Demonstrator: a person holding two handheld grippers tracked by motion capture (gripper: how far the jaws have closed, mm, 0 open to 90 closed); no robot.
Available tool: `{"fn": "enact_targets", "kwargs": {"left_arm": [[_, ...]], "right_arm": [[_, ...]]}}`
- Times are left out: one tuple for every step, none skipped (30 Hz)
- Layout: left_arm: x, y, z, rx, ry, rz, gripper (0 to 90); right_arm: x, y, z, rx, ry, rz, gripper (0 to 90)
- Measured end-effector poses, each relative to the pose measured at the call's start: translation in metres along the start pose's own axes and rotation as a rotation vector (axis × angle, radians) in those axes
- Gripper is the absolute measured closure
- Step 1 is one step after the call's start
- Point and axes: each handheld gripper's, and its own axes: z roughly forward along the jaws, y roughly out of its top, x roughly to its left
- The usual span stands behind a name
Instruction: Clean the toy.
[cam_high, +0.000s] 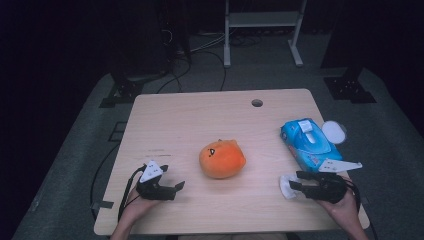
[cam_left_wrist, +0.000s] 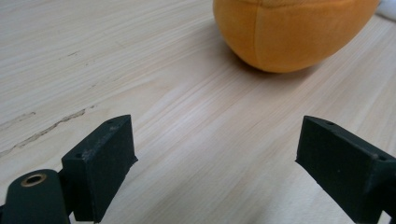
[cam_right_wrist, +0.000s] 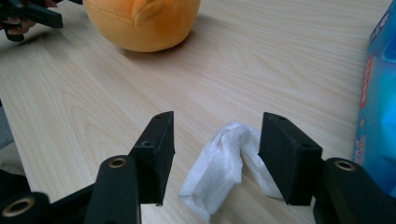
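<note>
Right gripper (cam_right_wrist: 215, 140) hovers low over the counter (cam_high: 200, 115), jaws spread wide around a crumpled white wipe (cam_right_wrist: 219, 165) without pinching it. Left gripper (cam_left_wrist: 215, 158) gapes empty, facing the orange plush toy (cam_high: 222, 159) at mid-counter.

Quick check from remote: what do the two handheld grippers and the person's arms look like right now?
Both grippers are matte black with two blocky rectangular jaws. The left gripper carries a white-grey three-cornered plate on top and trails a black cable along the wrist. The right gripper has the same kind of plate and a black cable. Brass-coloured screw holes show near the jaw bases. No sleeves show on the forearms.
</note>
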Motion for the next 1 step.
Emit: {"fn": "enact_targets", "kwargs": {"left_arm": [[0.0005, -0.0007, 0.0007, 0.002, 0.003, 0.006, 11.1]], "right_arm": [[0.0, -0.0005, 0.0005, -0.001, -0.001, 0.003, 43.1]]}}
